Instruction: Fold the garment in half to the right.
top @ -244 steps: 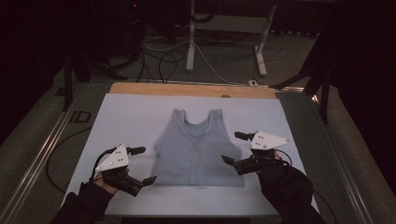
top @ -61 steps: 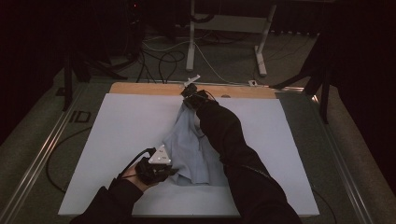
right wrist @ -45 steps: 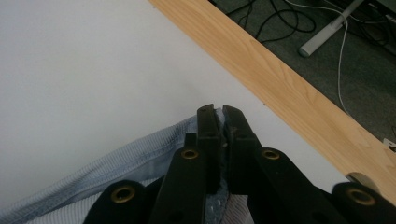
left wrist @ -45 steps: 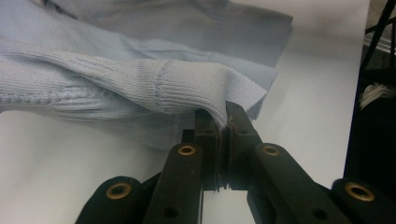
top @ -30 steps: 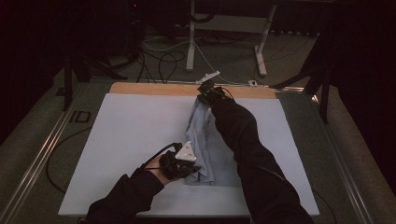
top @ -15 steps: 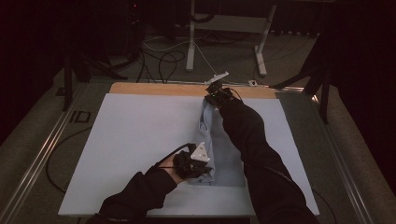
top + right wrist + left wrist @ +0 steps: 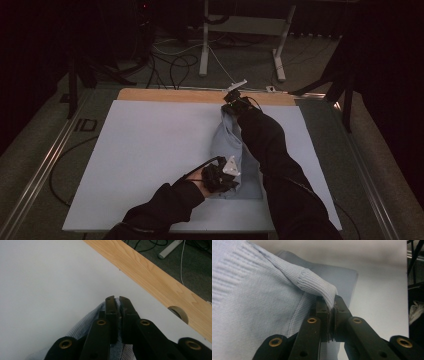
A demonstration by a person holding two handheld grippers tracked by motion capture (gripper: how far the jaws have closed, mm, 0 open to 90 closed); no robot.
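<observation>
Both hand-held grippers, left [image 7: 331, 305] and right [image 7: 117, 302], clamp the folded blue knit top [image 7: 227, 145] on the white table [image 7: 150, 150].

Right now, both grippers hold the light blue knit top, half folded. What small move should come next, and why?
Probably lower both edges onto the right half, then release. The left gripper pinches the ribbed hem of the knit top; the right gripper clamps its far end, fold nearly aligned.

White table top [image 7: 150, 160], matte, with a bare wooden strip [image 7: 170, 95] along its far edge. 1 item lies on it: a pale blue knit top [image 7: 227, 145], folded lengthwise, right of centre.
</observation>
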